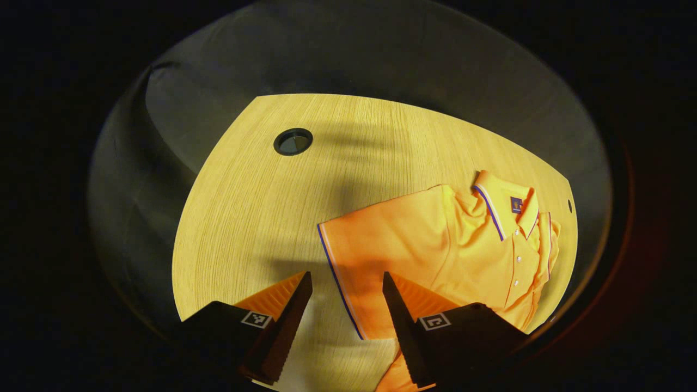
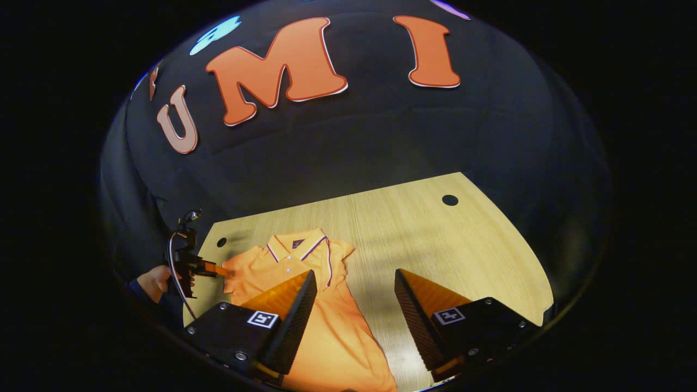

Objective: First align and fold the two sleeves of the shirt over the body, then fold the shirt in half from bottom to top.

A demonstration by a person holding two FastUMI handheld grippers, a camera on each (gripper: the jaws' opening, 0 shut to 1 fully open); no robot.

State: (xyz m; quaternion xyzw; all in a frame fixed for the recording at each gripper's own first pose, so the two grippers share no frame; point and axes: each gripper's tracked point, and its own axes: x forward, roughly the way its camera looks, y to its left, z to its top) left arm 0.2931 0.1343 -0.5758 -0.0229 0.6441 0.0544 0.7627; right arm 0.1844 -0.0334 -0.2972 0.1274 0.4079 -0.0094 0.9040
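An orange polo shirt (image 1: 435, 245) lies face up on the wooden table (image 1: 261, 207), its collar (image 1: 506, 209) at the right in the left gripper view. One short sleeve (image 1: 375, 239) is spread flat, and its striped cuff edge (image 1: 337, 283) runs between the fingers of my left gripper (image 1: 346, 277), which is open. In the right gripper view the shirt (image 2: 326, 326) stretches from the collar (image 2: 297, 245) down past my open right gripper (image 2: 355, 272). The sleeve (image 2: 340, 256) on that side looks folded inward. A hand (image 2: 152, 280) holds the left gripper (image 2: 220, 269) at the spread sleeve.
The table has a round cable hole (image 1: 293, 141) beyond the spread sleeve, another (image 2: 450, 200) at the far right and a small hole (image 2: 221, 242) near the collar. Black cloth wall (image 2: 381, 136) closes the booth behind the table. Bare wood (image 2: 463, 245) lies right of the shirt.
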